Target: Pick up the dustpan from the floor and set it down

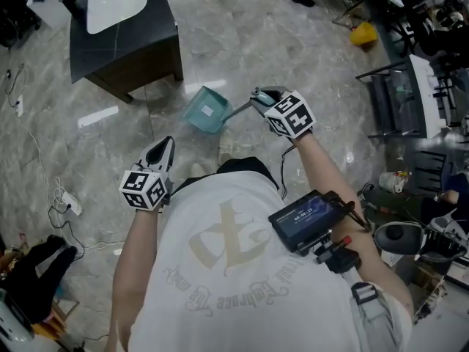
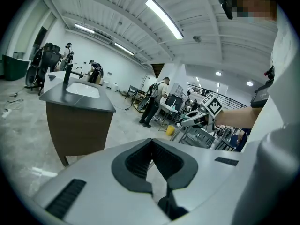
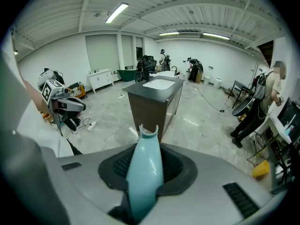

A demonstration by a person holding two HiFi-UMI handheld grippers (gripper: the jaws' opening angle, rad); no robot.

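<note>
Far on the left stands a dark cabinet [image 1: 124, 46] with a sink in its top. Nearer, on the left, the left claw [image 1: 165, 145] is pressed together with nothing in it, and it points away from the person. It is well apart from the dustpan [image 1: 207, 111]. The dustpan's blue-green scoop is in the middle of the scene, over the shiny floor [image 1: 293, 42], between the cabinet and the person. From above, I cannot tell if the scoop touches the floor yet or hangs just over it. Its thin handle [image 3: 144, 170] is the long way of the thing. It runs from the scoop to the right and up into the right claw [image 1: 256, 97]. That claw is pinching the handle near its top, and the notched tip pokes out past the pads. So the scoop lies to the left of the right claw, a bit farther away and lower down. The right gripper view does not show the scoop at all. I think setting it down depends on that slant. The scoop end should meet the floor first, flat, before the right claw lets go.
</note>
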